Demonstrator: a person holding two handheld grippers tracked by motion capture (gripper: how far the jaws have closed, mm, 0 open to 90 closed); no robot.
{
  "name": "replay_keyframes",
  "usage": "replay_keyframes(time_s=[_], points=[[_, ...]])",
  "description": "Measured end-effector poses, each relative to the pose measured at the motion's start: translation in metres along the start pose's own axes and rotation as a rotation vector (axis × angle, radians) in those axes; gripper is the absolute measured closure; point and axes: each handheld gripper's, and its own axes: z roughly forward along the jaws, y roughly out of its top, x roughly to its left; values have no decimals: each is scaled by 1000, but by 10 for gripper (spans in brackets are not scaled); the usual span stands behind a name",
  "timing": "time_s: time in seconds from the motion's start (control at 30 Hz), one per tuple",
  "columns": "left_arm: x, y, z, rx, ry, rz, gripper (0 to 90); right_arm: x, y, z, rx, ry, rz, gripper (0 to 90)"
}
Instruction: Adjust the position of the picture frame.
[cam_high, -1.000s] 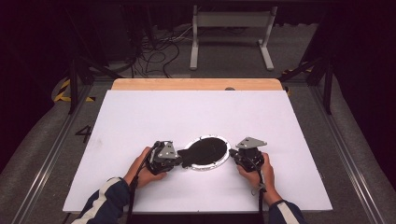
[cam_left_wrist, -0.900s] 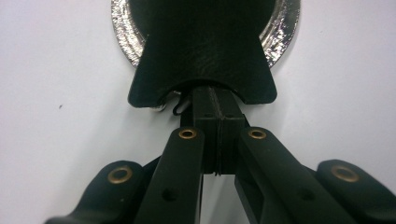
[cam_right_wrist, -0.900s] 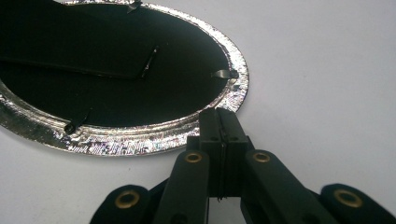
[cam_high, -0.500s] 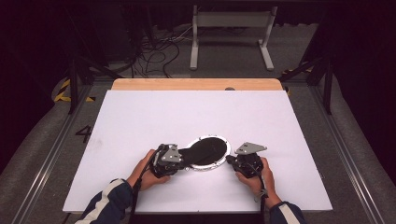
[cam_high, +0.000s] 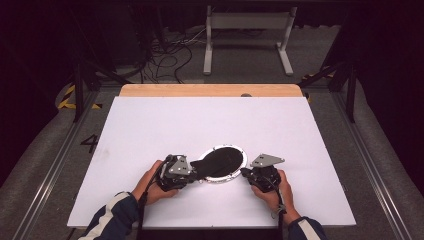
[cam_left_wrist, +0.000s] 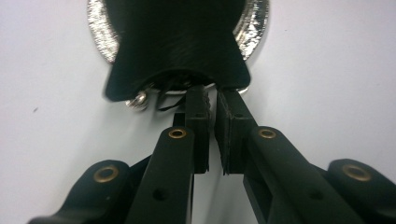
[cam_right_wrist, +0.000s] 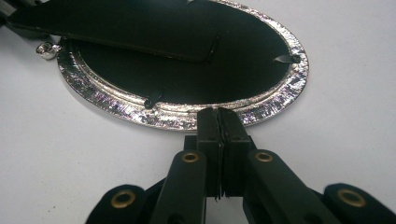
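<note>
The silver rim (cam_right_wrist: 187, 116) of the oval frame (cam_high: 222, 162) is being pinched by the closed right gripper (cam_right_wrist: 218, 114). The frame's black stand (cam_left_wrist: 175, 51) is being met by the left gripper (cam_left_wrist: 211, 95), whose jaws have just been parting slightly, nothing seen clamped.

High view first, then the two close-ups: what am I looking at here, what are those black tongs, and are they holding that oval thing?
No robot arm here: a person's left hand and right hand each hold a two-jaw gripper. The high view looks down from above the person's side of the white table. The two close-ups come from cameras riding on the grippers, looking along their black jaws.

On the table lies an oval picture frame, face down, with a silver rim and a black back with a fold-out stand.

The left gripper sits at the stand's end. Its jaws have just been opening and show a narrow gap with nothing visibly pinched. The right gripper is shut, with its tips at the rim; whether they nip the rim I cannot tell.
</note>
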Motion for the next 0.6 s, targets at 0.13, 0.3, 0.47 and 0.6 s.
replay_keyframes(time_s=[0.13, 0.3, 0.47, 0.6], points=[[9, -3, -8, -48, 46, -42, 851, 2, 0, -1, 1, -2, -5, 896], [16, -1, -13, -89, 95, -75, 859, 6, -1, -1, 1, 6, -17, 900], [27, 2, -7, -106, 131, -113, 859, 14, -1, 0, 0, 29, -33, 900], [37, 2, 7, -78, 118, -149, 849, 26, 1, 2, 5, 45, -67, 900]])
